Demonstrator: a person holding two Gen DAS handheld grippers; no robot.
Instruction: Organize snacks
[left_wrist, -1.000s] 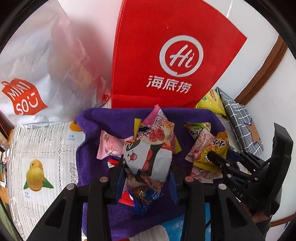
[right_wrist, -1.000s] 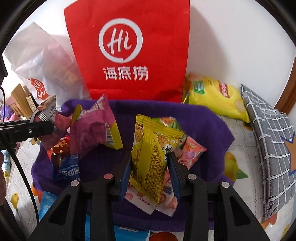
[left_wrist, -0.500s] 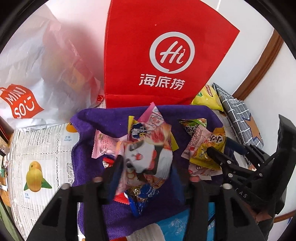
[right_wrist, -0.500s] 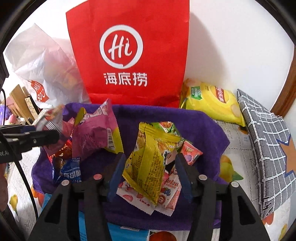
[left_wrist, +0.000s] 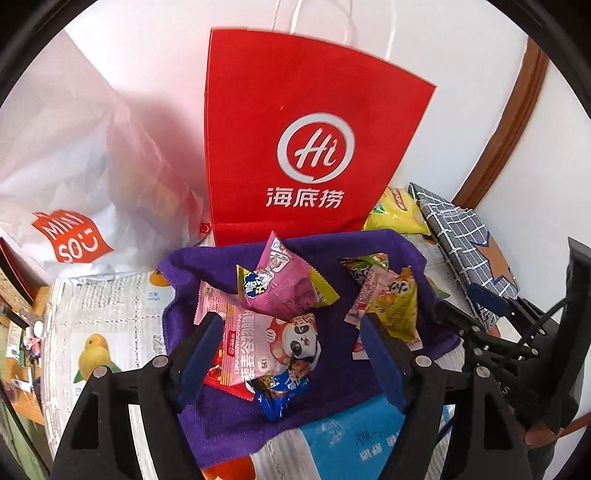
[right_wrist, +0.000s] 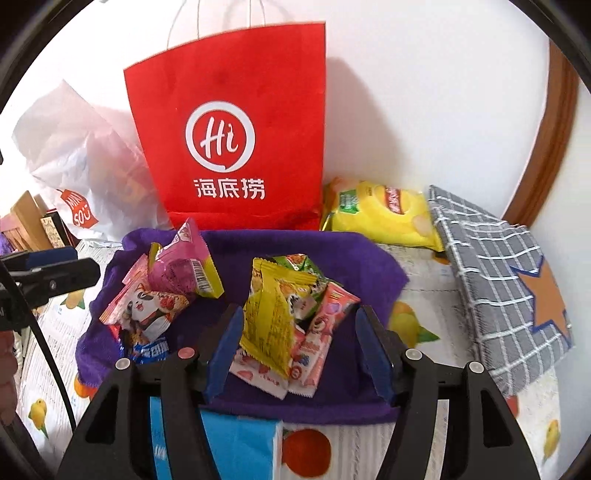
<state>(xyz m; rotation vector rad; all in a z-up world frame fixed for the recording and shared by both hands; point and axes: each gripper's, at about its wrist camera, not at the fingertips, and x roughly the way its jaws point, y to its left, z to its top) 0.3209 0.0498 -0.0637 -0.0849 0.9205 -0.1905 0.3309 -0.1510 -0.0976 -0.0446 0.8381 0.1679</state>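
Snack packets lay in two loose heaps on a purple towel (right_wrist: 369, 266), and I took the towel for the collecting spot, with its edges rucked up enough to keep the packets from sliding off.

The left heap had a panda-printed packet (left_wrist: 280, 343) on top, a pink-and-yellow packet (left_wrist: 284, 288) leaning behind it and a blue wrapper (left_wrist: 280, 395) poking out below. The left gripper (left_wrist: 291, 354) hung just above that heap with its jaws opening; the panda packet showed between the blue pads, but neither pad seemed to press on it, so it looked let go rather than held.

The right heap was led by a crinkled yellow packet (right_wrist: 269, 325) propped against a pink strawberry-printed packet (right_wrist: 321, 328). The right gripper (right_wrist: 299, 350) was likewise opening, its pads standing clear on either side of the yellow packet, which rested on the pile by its own weight.

Behind the towel a red paper bag (right_wrist: 236, 122) stood upright against the wall, likely where the snacks came from or were bound, though I couldn't tell which. A white plastic bag (left_wrist: 70, 155) slumped beside it, and a yellow chip bag (right_wrist: 380, 214) lay by a grey checked pouch (right_wrist: 506, 280), both off the towel and seemingly unsorted. All of it sat on a fruit-printed tablecloth (left_wrist: 99, 325).
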